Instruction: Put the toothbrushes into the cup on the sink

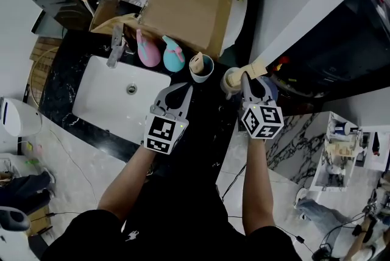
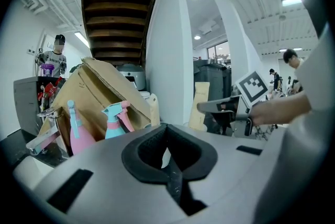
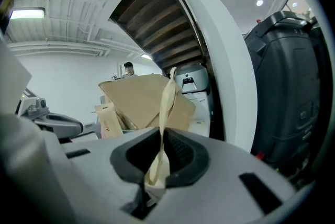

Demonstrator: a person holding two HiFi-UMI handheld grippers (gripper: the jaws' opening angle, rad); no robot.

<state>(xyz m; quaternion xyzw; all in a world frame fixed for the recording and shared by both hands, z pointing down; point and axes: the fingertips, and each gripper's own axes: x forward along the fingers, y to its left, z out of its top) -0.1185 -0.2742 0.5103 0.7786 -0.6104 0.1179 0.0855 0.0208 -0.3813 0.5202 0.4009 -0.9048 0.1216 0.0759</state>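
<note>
1 beige paper-wrapped toothbrush stood clamped in our right gripper, just right of the white round cup on the black counter, which held another wrapped toothbrush. Our left gripper was clenched on nothing. We judged it best to carry ours over the rim, upright, releasing only once inside.

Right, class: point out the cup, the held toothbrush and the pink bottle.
cup (image 1: 203,76): head view, its near rim.
toothbrush (image 3: 160,129): right gripper view, its wrapper between the jaws.
pink bottle (image 1: 148,53): head view, its body.
</note>
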